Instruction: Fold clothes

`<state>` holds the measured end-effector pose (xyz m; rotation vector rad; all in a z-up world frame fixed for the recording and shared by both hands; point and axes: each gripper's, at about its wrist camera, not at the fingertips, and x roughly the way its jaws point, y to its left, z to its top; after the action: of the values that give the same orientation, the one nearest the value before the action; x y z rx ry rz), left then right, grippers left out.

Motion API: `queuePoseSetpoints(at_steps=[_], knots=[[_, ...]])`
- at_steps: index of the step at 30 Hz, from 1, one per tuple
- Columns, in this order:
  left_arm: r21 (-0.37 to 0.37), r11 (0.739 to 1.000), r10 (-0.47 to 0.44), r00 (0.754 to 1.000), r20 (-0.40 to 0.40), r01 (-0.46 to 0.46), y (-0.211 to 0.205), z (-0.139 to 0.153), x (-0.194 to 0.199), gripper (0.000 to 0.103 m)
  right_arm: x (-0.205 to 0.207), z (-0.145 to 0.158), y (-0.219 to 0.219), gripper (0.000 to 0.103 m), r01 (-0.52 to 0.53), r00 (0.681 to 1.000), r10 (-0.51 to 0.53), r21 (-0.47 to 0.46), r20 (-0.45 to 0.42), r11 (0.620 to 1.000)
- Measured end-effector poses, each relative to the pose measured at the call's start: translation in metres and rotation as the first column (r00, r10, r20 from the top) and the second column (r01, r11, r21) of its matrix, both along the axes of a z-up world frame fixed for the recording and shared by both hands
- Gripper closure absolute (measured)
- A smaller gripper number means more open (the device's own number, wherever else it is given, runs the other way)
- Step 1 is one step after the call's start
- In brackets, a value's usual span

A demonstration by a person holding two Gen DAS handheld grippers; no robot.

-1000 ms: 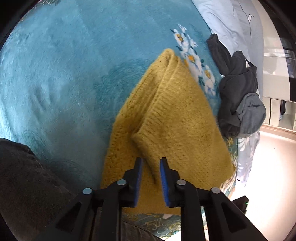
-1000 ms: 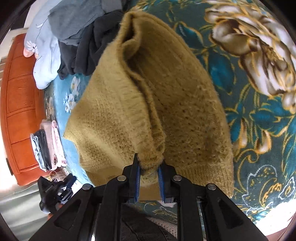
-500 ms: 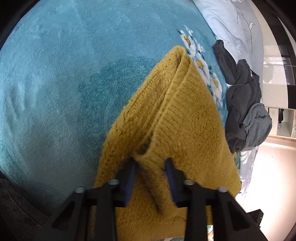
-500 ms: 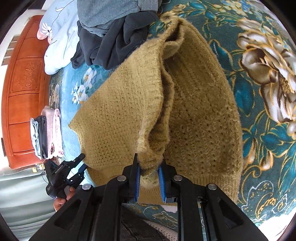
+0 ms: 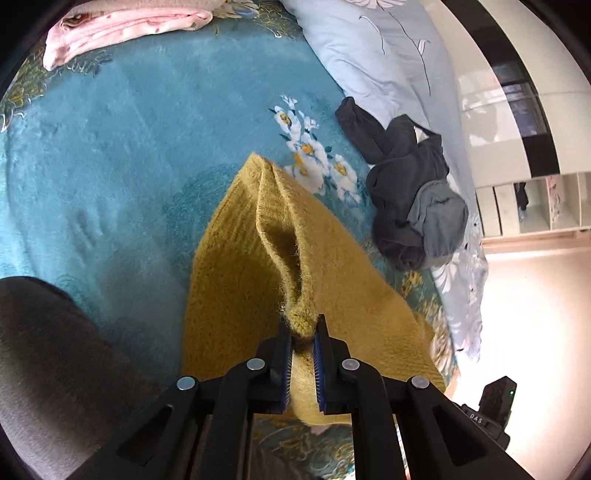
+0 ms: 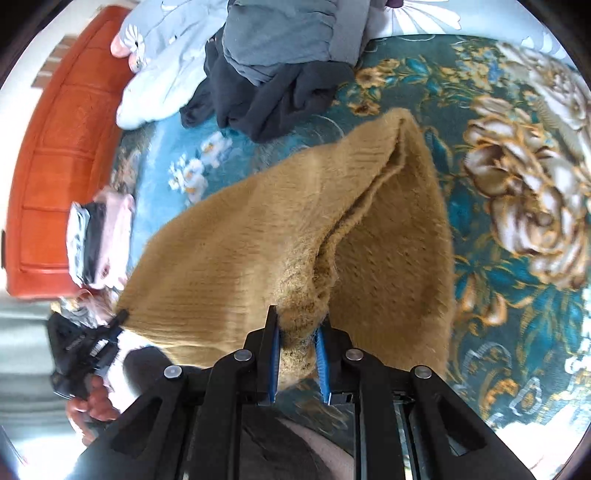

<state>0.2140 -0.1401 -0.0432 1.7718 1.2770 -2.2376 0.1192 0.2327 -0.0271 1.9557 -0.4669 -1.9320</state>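
Above the bed (image 5: 110, 155), with its teal flowered blanket, a mustard-yellow knitted sweater (image 5: 236, 295) hangs lifted between the two tongs, its lower part draping down to the blanket. The left tongs (image 5: 303, 334) are clamped on a bunched corner of the sweater; their jaws have just been closing on that knit, which sits pinched between the blue pads. The right tongs (image 6: 297, 332) are clamped on another bunched corner of the same sweater (image 6: 258, 240), which spreads away from them in a wide fold.

Beyond the sweater, near the pale blue quilt (image 5: 373, 55), lies a loose heap of dark and grey clothes (image 5: 410, 199). A folded pink garment (image 5: 122, 26) lies at the far edge of the bed. In the right wrist view, a small stack of folded clothes (image 6: 98, 240) sits by the orange headboard (image 6: 55, 155).
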Motion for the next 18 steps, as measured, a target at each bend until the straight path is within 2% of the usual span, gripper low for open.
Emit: queuePoseSetpoints(at_steps=[3,5,8,11,13,14,16,17,18], knots=[[0.011,1.000,-0.013,0.994,0.112,0.012,0.004,-0.030,0.004,0.092,0.012,-0.032,0.010,0.085,0.018,0.997,-0.023,0.057,0.080,0.998],[0.026,1.000,-0.021,0.988,0.151,0.017,0.007,-0.043,0.008,0.092,0.021,-0.060,0.019,0.085,0.046,0.988,-0.057,0.082,0.144,0.996],[0.009,0.999,-0.046,0.987,0.153,0.045,0.012,-0.040,0.007,0.089,0.029,-0.084,0.026,0.085,0.062,0.980,-0.082,0.111,0.184,0.992],[-0.003,0.998,-0.069,0.989,0.129,0.070,0.010,-0.027,0.000,0.088,0.025,-0.083,0.026,0.085,0.045,0.983,-0.065,0.119,0.172,0.992],[-0.046,0.996,-0.077,0.993,0.094,0.081,0.008,-0.015,-0.003,0.084,0.023,-0.080,0.023,0.084,0.010,0.986,-0.032,0.133,0.165,0.991],[-0.076,0.994,-0.076,0.994,0.074,0.082,0.005,-0.008,-0.006,0.081,0.022,-0.078,0.022,0.083,-0.012,0.986,-0.011,0.139,0.166,0.990],[-0.114,0.991,-0.068,0.996,0.054,0.074,-0.003,-0.001,-0.010,0.067,0.022,-0.075,0.018,0.079,-0.058,0.985,0.031,0.152,0.170,0.987],[-0.130,0.989,-0.064,0.997,0.046,0.069,-0.007,0.001,-0.012,0.056,0.021,-0.073,0.017,0.078,-0.082,0.983,0.054,0.160,0.175,0.984],[-0.147,0.987,-0.059,0.998,0.038,0.064,-0.011,0.004,-0.013,0.050,0.019,-0.069,0.017,0.077,-0.099,0.983,0.071,0.164,0.167,0.981]])
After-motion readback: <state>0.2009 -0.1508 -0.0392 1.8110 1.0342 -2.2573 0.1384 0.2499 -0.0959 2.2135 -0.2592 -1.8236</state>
